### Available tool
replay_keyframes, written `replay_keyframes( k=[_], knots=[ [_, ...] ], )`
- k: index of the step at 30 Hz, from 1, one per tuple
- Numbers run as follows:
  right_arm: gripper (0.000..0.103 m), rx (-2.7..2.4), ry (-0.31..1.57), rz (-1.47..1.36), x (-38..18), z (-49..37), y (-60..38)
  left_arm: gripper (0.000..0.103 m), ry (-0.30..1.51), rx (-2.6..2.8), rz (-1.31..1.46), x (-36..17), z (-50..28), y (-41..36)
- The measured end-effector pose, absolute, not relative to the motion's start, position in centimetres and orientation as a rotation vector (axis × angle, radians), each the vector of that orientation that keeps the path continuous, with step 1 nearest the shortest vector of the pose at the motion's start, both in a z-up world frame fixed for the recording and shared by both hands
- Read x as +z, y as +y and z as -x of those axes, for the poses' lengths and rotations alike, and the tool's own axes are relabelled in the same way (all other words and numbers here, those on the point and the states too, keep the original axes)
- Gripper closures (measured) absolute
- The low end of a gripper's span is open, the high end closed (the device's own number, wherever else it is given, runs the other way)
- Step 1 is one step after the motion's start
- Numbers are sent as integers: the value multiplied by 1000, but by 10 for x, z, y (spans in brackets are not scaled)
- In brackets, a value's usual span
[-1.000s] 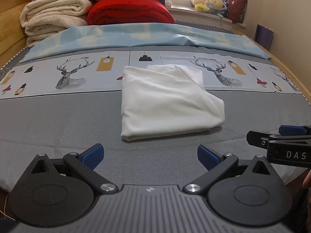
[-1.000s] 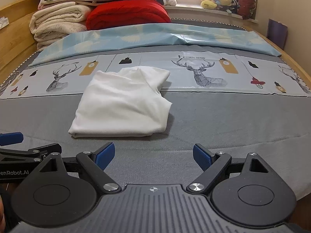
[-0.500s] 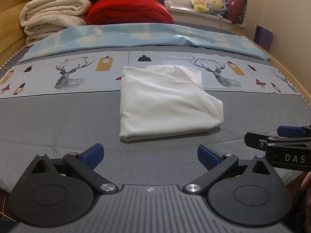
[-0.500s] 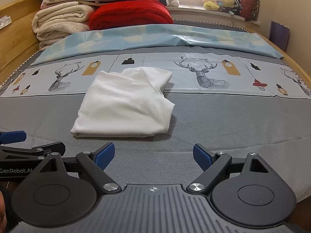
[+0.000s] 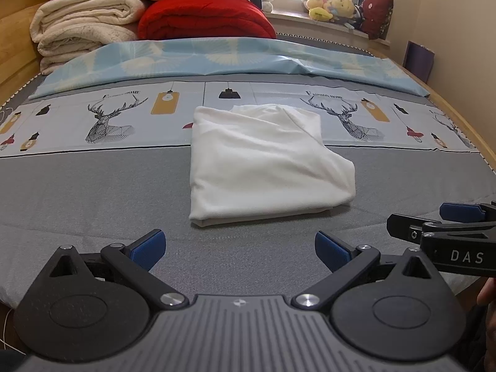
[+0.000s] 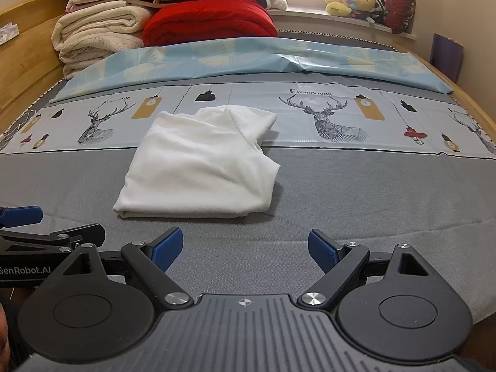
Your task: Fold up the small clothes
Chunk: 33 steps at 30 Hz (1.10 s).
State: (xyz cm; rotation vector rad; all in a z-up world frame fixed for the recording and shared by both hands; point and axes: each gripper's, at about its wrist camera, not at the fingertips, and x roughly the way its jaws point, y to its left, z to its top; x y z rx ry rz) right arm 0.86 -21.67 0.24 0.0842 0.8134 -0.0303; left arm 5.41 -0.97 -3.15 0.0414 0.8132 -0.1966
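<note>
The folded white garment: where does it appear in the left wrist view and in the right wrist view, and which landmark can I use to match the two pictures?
Left wrist view: the folded white garment lies near the centre, slightly right, ahead of the open left gripper.
Right wrist view: it lies left of centre, ahead and to the left of the open right gripper.
Shared landmark: the red blanket at the far end of the bed.

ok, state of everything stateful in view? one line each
white garment: folded, flat on the bed, not held
left gripper: jaws open, empty, short of the garment
right gripper: jaws open, empty, short of the garment
blue sheet: spread across the bed behind the garment, creased
red quilt: folded, at the head of the bed
cream blankets: folded, stacked beside the quilt
</note>
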Motion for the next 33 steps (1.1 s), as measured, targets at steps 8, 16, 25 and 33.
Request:
replay_keyframes(
  k=[8, 16, 25, 33],
  knots=[
    [14, -31, 813, -85, 2, -9, -217, 0, 812, -199, -43, -32, -54, -10],
    [14, -30, 814, -84, 3, -9, -217, 0, 814, -200, -43, -32, -55, -10],
    [14, -31, 814, -85, 3, -9, -216, 0, 814, -206, -48, -32, -54, -10],
    [14, -31, 814, -85, 3, -9, -216, 0, 814, -206, -47, -33, -54, -9]
  ],
)
